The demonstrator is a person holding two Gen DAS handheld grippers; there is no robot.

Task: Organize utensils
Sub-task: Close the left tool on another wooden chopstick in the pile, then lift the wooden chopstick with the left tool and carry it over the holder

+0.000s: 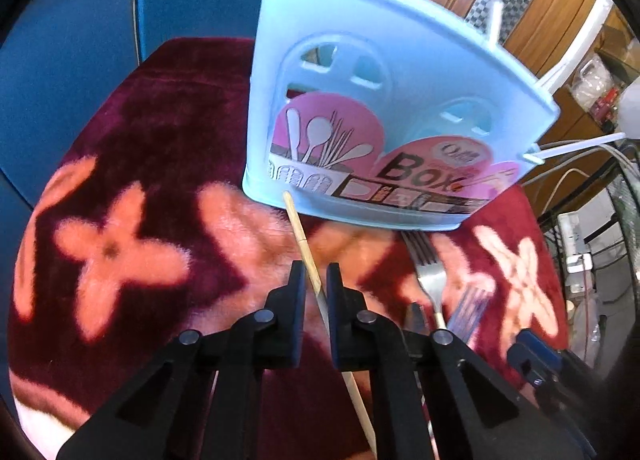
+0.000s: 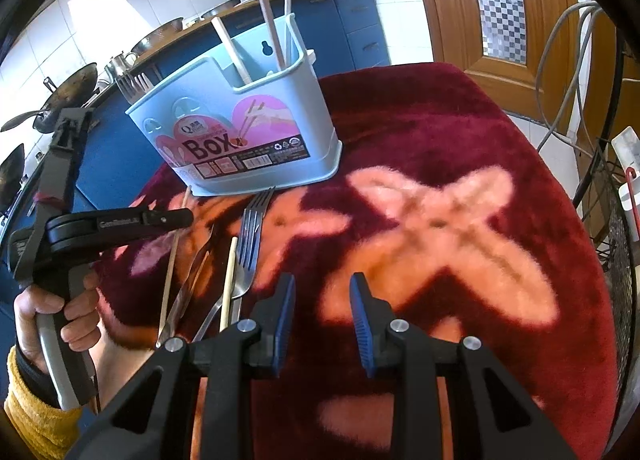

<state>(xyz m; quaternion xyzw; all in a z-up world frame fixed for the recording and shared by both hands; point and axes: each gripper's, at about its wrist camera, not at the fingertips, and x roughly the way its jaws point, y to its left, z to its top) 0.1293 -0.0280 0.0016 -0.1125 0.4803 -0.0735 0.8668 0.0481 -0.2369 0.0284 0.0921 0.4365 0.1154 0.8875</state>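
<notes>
Your left gripper (image 1: 316, 280) is closed on the thin wooden chopstick (image 1: 299, 226), whose long axis points straight at the base of the pale blue plastic utensil box (image 1: 360, 40) just ahead, while your right gripper (image 2: 322, 292) hangs half-open and empty.

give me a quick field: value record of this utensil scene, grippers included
surface: dark red floral blanket
holder: light blue utensil box, upright, chopsticks and a fork already inside
left gripper: shut on a wooden chopstick, which lies in front of the box
right gripper: open, nothing between its fingers
loose on blanket: fork, a second chopstick, other cutlery beside them
task state: several utensils not yet in the box
</notes>
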